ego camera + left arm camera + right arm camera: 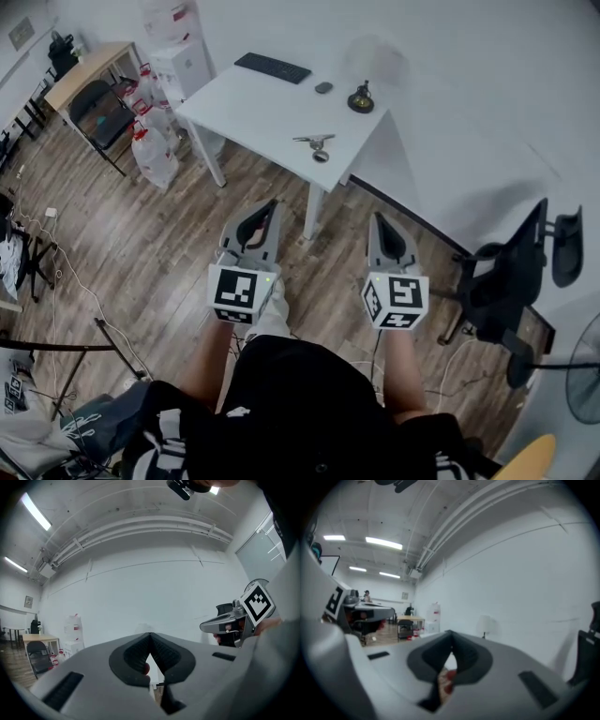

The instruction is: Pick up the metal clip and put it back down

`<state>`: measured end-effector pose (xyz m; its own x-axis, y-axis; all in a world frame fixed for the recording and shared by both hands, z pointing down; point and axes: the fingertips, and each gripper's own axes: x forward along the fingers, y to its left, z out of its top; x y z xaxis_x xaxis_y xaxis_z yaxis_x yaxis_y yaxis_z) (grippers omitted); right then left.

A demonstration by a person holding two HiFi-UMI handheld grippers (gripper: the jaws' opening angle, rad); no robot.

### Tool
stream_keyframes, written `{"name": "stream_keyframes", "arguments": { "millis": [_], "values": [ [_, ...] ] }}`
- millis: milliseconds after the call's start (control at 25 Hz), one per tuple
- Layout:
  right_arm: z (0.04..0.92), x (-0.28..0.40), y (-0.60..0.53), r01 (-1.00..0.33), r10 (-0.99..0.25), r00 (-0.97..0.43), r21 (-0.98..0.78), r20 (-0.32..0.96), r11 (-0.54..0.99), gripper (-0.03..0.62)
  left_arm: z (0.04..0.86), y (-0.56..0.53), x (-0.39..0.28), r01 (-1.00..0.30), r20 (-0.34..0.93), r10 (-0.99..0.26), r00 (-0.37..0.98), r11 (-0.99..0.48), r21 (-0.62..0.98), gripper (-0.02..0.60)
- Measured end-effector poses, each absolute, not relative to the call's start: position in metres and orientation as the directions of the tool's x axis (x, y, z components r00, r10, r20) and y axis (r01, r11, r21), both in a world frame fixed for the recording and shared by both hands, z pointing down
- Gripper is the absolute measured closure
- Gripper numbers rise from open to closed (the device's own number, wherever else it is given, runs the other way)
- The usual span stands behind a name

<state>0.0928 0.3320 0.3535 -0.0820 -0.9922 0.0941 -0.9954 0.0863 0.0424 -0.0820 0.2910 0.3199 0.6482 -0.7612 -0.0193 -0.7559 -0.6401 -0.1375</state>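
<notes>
The metal clip [317, 145], silvery with a round end, lies near the front edge of the white table [253, 117], far ahead of both grippers. My left gripper [273, 204] is held over the wooden floor, well short of the table; its jaws meet at the tips with nothing between them [150, 634]. My right gripper [378, 218] is held beside it at the same height, also shut and empty [451, 633]. Each gripper shows at the edge of the other's view, the right gripper [234, 619] and the left gripper [352, 607]. The clip is in neither gripper view.
On the table are a black keyboard [272, 67], a mouse [323, 87] and a small dark lamp [361, 97]. Water jugs [152, 141] and a dispenser [183, 64] stand left of it. A black office chair [511, 277] is to the right; cables lie on the floor at left.
</notes>
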Motion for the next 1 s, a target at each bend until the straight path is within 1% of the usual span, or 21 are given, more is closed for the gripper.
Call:
{"name": "stream_keyframes", "arguments": {
  "millis": [240, 680, 1000],
  "values": [
    [0.36, 0.097, 0.268, -0.996, -0.991, -0.07, 0.042, 0.115, 0.076, 0.56, 0.323, 0.224, -0.079, -0.753, -0.015, -0.756, 0.654, -0.648, -0.115, 0.558],
    [0.359, 0.097, 0.134, -0.999, -0.988, -0.022, 0.045, 0.151, 0.029, 0.56, 0.326, 0.084, -0.076, -0.707, 0.017, -0.711, 0.703, -0.701, -0.089, 0.558],
    [0.37, 0.09, 0.07, -0.998, -0.982, 0.015, 0.057, 0.19, -0.004, 0.56, 0.337, 0.012, -0.082, -0.676, 0.039, -0.679, 0.734, -0.734, -0.058, 0.558]
  ]
}}
